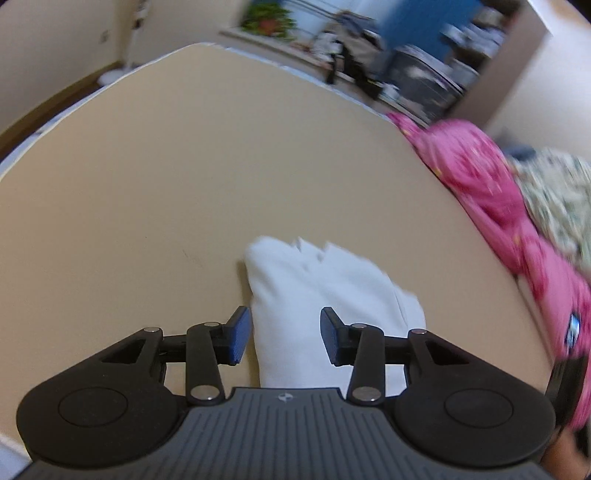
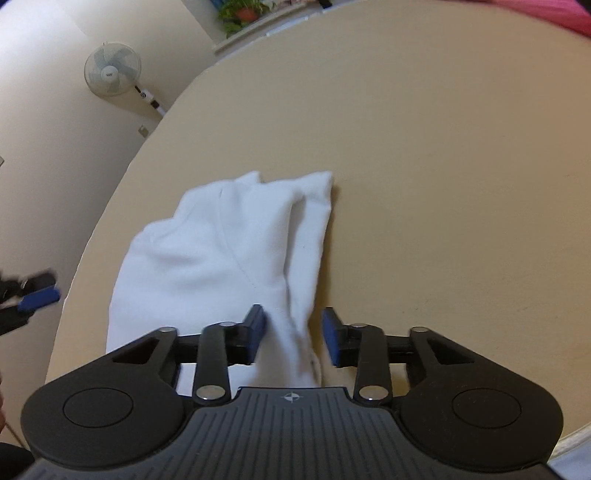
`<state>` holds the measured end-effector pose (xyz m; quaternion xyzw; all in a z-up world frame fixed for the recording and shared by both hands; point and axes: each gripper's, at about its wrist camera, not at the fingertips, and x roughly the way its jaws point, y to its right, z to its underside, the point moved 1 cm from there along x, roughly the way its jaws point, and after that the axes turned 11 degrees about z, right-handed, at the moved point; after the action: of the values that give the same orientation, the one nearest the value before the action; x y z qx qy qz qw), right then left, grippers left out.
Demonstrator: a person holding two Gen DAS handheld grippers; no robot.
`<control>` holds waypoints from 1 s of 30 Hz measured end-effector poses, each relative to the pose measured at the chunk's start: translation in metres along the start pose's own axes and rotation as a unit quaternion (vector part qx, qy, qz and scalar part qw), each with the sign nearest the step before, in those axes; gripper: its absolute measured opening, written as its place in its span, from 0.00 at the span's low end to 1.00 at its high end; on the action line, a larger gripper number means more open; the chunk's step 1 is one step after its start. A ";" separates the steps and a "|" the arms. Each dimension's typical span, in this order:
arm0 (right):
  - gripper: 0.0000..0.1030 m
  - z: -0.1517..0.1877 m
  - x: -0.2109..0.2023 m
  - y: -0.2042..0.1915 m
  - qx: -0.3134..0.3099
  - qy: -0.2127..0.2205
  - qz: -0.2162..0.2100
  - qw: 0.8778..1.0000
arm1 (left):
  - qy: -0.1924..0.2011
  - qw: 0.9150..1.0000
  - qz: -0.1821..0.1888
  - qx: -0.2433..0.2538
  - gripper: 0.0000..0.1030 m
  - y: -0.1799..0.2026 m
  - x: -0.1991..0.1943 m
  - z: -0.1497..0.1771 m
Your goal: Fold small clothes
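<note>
A small white garment (image 2: 229, 251) lies crumpled on the beige table (image 2: 443, 184) near its left edge. It also shows in the left wrist view (image 1: 325, 295). My left gripper (image 1: 285, 338) is open, its blue pads either side of the cloth's near end, just above it. My right gripper (image 2: 294, 334) is open too, with a raised fold of the cloth between its pads but not pinched. The left gripper's blue fingertip (image 2: 38, 297) shows at the left edge of the right wrist view, off the table's side.
A pile of pink cloth (image 1: 491, 192) and a patterned cloth (image 1: 554, 199) lie at the table's right side. A wall fan (image 2: 112, 70) and a potted plant (image 2: 240, 13) stand beyond the table. Shelves with clutter (image 1: 417, 70) stand behind.
</note>
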<state>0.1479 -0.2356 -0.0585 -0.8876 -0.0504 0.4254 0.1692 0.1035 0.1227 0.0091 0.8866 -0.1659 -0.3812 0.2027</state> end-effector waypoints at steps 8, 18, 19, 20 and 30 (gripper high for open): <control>0.54 0.017 0.008 -0.006 -0.071 -0.044 0.012 0.996 | -0.134 0.989 -0.034 0.045 0.48 0.019 0.063 0.091; 0.54 0.038 -0.021 0.010 -0.115 -0.045 0.056 0.991 | -0.151 0.984 -0.043 0.085 0.64 0.008 0.061 0.106; 0.54 0.044 -0.020 0.011 -0.136 -0.049 0.075 0.987 | -0.146 0.984 -0.048 0.088 0.67 0.008 0.059 0.106; 0.56 0.048 -0.019 0.012 -0.154 -0.050 0.098 0.982 | -0.144 0.984 -0.051 0.090 0.67 0.009 0.058 0.100; 0.54 0.078 -0.096 0.016 -0.124 0.052 0.129 0.982 | -0.059 0.973 -0.143 0.172 0.83 0.043 -0.007 0.110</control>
<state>0.0260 -0.2530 -0.0389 -0.9216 0.0214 0.3876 0.0039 0.0110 0.0629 -0.0350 0.8986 -0.1127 -0.4235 -0.0198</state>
